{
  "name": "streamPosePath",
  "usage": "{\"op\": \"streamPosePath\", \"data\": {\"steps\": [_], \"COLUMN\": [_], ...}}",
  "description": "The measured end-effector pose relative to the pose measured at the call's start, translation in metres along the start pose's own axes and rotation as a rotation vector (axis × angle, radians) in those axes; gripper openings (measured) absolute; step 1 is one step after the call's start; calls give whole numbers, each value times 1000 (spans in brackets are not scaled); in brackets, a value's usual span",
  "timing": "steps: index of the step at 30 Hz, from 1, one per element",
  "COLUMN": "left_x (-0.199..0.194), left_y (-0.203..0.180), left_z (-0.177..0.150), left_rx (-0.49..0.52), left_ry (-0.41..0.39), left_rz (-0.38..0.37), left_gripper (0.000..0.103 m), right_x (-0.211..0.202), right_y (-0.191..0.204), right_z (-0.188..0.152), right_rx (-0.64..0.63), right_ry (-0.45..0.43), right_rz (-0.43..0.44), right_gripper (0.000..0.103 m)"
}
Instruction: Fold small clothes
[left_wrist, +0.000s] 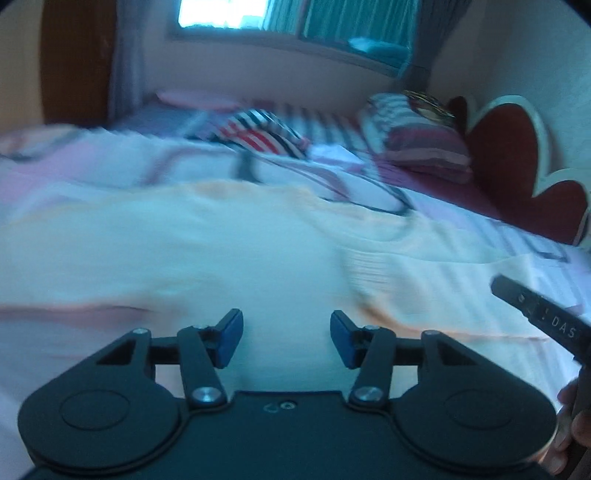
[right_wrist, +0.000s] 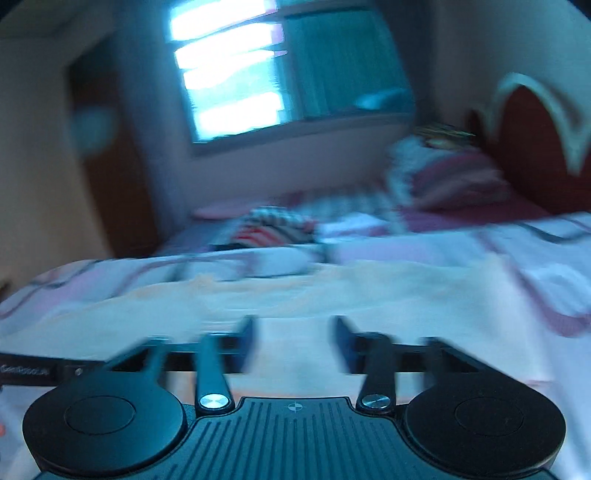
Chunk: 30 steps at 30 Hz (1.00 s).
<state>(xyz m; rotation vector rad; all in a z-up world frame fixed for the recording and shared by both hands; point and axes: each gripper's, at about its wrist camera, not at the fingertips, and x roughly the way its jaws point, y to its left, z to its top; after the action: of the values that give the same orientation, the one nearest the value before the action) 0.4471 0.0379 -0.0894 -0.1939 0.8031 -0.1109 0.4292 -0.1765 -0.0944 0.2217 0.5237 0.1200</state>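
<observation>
Both tongs, left tongs (left_wrist: 287, 338) and right tongs (right_wrist: 295, 343), gape apart, empty, low over the peach garment (left_wrist: 221, 240), probably lining up a grab.

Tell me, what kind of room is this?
Most likely a bedroom: a bed with striped pillows against a red heart-shaped headboard, and a curtained window behind it.
</observation>
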Motion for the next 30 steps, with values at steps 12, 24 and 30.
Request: {"op": "streamPosePath", "data": {"steps": [12, 24, 30], "left_x": [64, 2, -1], "left_y": [-40, 4, 32], "left_z": [15, 29, 24], "left_rx": [-23, 57, 28], "left_ry": [60, -127, -103], "left_rz": [-72, 70, 120], "left_gripper": [3, 3, 3], "right_x": [-47, -46, -37], "right_y": [-133, -127, -113], "right_z": [10, 9, 9], "right_rx": [271, 282, 255], "right_ry": [-1, 2, 22], "right_rz": [-227, -205, -171], "right_gripper": [26, 26, 26]}}
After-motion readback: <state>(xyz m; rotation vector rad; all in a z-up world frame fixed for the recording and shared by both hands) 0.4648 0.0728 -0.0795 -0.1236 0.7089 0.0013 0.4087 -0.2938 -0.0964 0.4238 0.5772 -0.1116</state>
